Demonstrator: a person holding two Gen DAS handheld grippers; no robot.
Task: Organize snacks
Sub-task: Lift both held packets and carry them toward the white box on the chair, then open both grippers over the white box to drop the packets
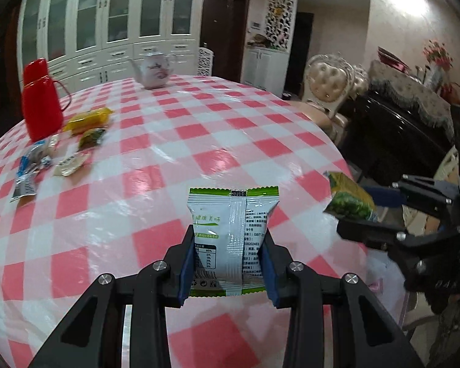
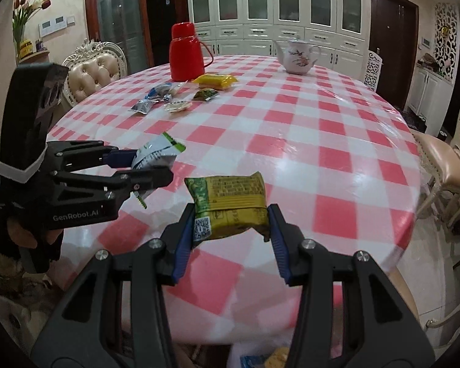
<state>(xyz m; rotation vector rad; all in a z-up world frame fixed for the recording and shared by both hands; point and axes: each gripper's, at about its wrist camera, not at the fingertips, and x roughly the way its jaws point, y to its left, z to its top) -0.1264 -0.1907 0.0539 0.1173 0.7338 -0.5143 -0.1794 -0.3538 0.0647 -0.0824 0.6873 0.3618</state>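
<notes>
My left gripper (image 1: 228,245) is shut on a white and green snack packet (image 1: 231,230), held upright above the near part of the checked table (image 1: 199,141). My right gripper (image 2: 230,224) is shut on a yellow-green snack packet (image 2: 230,205), also over the table's near edge. In the left wrist view the right gripper (image 1: 362,211) shows at the right with its yellow-green packet (image 1: 351,199). In the right wrist view the left gripper (image 2: 150,165) shows at the left with its white packet (image 2: 156,153). Several more snacks (image 2: 181,95) lie by the red flask.
A red flask (image 2: 185,52) and a white teapot (image 2: 297,56) stand at the far side of the table. A yellow packet (image 2: 214,81) lies beside the flask. Padded chairs (image 2: 92,70) stand around the table. White cabinets (image 2: 276,0) line the back wall.
</notes>
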